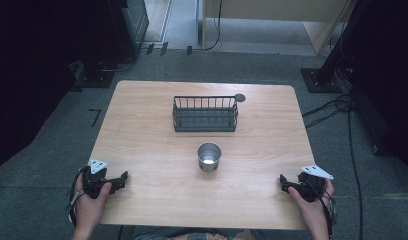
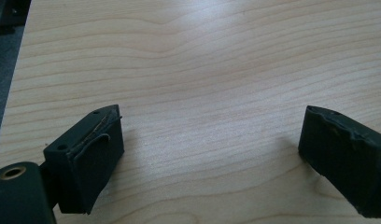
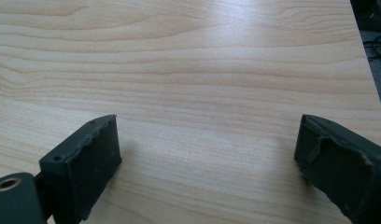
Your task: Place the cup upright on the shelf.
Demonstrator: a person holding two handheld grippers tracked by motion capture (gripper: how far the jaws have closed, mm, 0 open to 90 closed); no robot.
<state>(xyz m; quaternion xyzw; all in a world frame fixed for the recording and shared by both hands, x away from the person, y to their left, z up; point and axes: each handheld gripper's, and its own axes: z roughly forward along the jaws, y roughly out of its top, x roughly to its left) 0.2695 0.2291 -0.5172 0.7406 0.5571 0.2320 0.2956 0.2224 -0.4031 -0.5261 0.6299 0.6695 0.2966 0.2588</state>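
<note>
A small metal cup [image 1: 209,156] stands upright in the middle of the wooden table [image 1: 157,210]. Behind it sits a dark wire basket [image 1: 205,114], with a small dark disc [image 1: 239,97] at its far right corner. My left gripper [image 1: 124,177] rests at the table's near left corner, held in a hand. Its jaws stand wide apart over bare wood [image 2: 212,126] with nothing between them. My right gripper [image 1: 282,181] lies at the near right corner, also hand-held. It is open too, over bare wood [image 3: 207,135], and holds nothing.
Grey carpet surrounds the table. Dark stands and cables [image 1: 342,105] lie off the right side, and more dark equipment [image 1: 107,35] stands at the far left. The table's edge runs close to each gripper.
</note>
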